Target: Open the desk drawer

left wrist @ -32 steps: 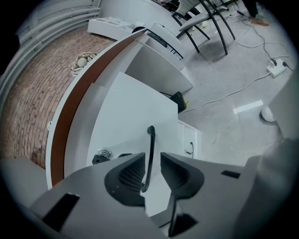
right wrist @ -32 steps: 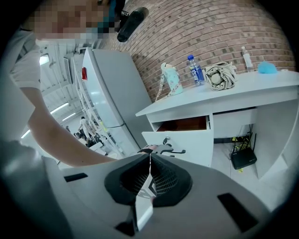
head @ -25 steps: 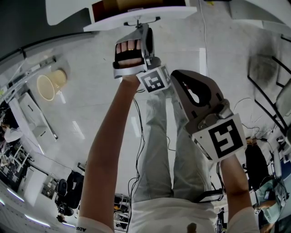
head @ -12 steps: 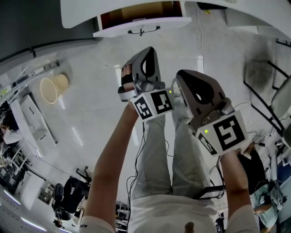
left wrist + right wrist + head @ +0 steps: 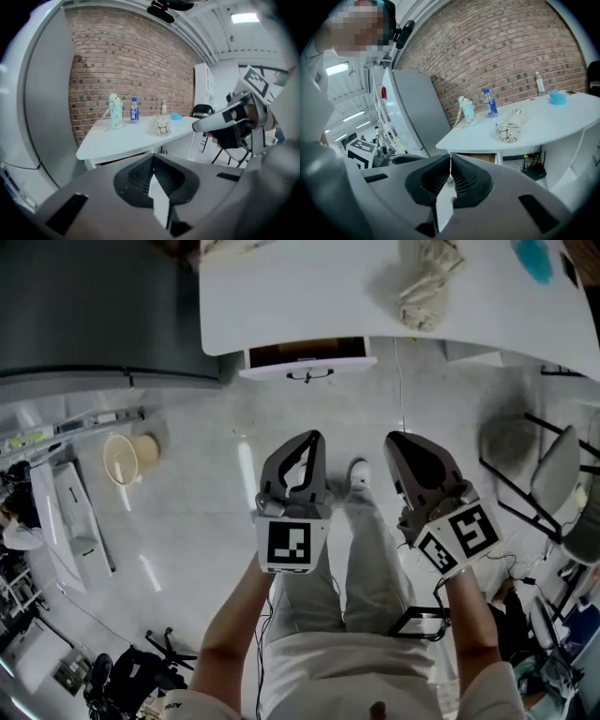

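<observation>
Left gripper is out in front of the person's waist, pointing away, jaws pressed together on nothing at all; its own view shows the two dark pads meeting in one thin seam, and its marker cube faces the head camera; beyond its tips, there's the desk drawer, standing pulled out from under the white desk, brown inside on show, dark handle on its white front, both grippers well apart from it; down on the pale floor between the two tools, a light shoe; over to the right gripper, side by side with its partner and near it, jaws likewise closed tip to tip and empty, the drawer's brown opening visible past them under the desk edge in its own view; up on the desktop, that same view gives a pale green cup, then a blue-labelled bottle, both near the brick wall, then a crumpled cream cloth nearer the front edge, and a small blue thing further right; far right on the floor, a chair with a dark frame.
</observation>
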A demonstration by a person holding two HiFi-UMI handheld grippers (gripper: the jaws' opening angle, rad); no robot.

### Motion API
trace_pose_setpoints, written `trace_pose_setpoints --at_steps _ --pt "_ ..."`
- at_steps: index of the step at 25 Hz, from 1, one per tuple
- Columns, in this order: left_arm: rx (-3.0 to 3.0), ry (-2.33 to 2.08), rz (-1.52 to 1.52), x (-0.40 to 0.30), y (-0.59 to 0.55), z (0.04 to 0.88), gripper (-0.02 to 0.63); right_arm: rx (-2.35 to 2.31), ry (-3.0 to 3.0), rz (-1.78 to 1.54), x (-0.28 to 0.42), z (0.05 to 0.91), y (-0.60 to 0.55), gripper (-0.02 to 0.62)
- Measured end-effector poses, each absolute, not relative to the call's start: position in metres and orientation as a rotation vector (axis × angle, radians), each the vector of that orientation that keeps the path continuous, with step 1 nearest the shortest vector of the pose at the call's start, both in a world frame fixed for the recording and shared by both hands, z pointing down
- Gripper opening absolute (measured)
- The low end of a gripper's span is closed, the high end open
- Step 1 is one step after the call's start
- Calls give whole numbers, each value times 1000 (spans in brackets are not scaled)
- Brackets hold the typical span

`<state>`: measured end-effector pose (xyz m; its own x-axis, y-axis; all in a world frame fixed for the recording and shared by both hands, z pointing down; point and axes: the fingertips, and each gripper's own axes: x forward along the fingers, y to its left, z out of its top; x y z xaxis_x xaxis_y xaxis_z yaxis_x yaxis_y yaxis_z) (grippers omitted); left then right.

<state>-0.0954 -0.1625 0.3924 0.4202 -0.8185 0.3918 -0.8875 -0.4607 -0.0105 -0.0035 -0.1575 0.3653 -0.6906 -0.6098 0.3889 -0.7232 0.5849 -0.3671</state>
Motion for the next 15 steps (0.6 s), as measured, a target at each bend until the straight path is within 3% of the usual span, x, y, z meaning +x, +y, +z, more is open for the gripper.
trace_pose_setpoints --at_steps 15 --pt "2408 -1646 212 -128 -116 183 8 1274 -2717 549 19 178 -119 26"
